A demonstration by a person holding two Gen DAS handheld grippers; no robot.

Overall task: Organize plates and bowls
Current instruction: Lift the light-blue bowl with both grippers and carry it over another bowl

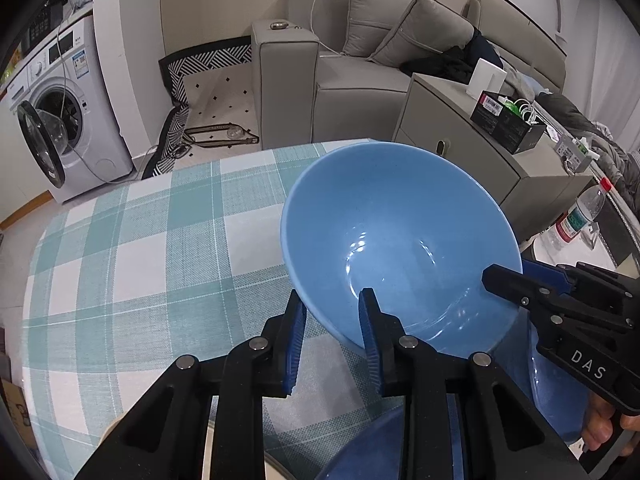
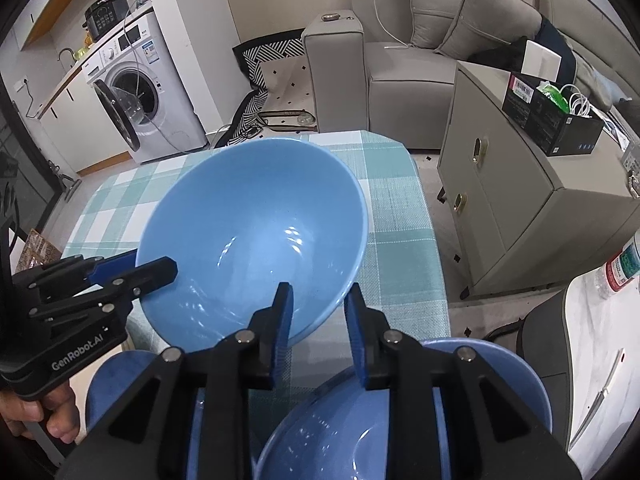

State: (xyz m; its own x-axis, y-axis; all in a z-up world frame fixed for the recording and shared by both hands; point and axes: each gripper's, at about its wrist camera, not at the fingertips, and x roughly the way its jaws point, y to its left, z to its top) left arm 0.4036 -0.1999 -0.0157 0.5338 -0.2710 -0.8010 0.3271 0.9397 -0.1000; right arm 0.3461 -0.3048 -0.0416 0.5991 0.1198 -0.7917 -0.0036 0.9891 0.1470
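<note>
From the left wrist we see our left hand-held gripper (image 1: 332,334) clenched on the near rim of the light blue bowl (image 1: 400,240), tilted above the bench (image 1: 120,260); from the right wrist our right hand-held gripper (image 2: 318,332) grips its other side, darker bowls (image 2: 340,432) below at the near edge; stacking looks unfinished.

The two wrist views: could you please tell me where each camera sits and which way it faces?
Left wrist: sits on the left gripper, looking steeply down along its fingers at the light blue bowl; the right gripper enters from the right.
Right wrist: sits on the right gripper, facing likewise; the left gripper and a hand enter from the left.
Shared: bowl, checked tablecloth, sofa.
</note>
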